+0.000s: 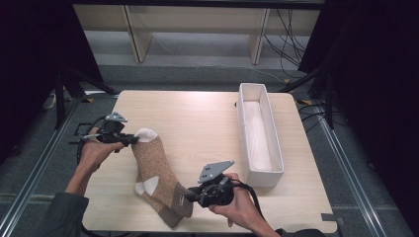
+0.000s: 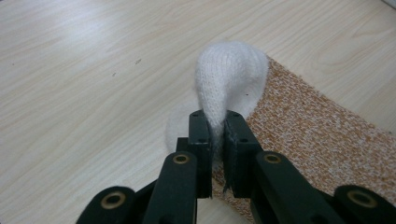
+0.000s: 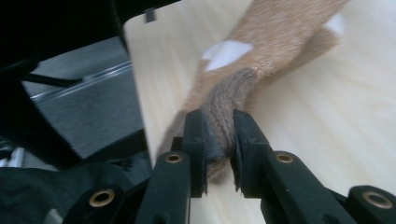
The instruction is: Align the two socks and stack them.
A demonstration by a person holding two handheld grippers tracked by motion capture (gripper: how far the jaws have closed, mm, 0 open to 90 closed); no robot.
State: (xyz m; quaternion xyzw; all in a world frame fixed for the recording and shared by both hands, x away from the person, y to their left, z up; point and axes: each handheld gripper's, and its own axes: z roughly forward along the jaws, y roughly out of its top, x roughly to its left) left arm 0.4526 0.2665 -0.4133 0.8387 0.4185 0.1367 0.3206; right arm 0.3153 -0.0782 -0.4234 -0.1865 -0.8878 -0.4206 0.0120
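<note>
Brown sock (image 1: pixel 157 177) stretched near table's (image 1: pixel 197 123) front-left corner. White toe (image 2: pixel 231 77) pinched by left gripper (image 1: pixel 132 140) near left edge. Brown cuff (image 3: pixel 229 100) pinched by right gripper (image 1: pixel 190 196) near front edge. White box (image 1: pixel 259 133) set along right edge.

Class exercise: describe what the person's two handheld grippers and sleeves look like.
Both the left gripper and the right gripper are black, each topped by a grey three-cornered plate and trailing a black cable. Their black fingers carry brass-coloured pivot rivets. The person's left sleeve is dark grey-green.
</note>
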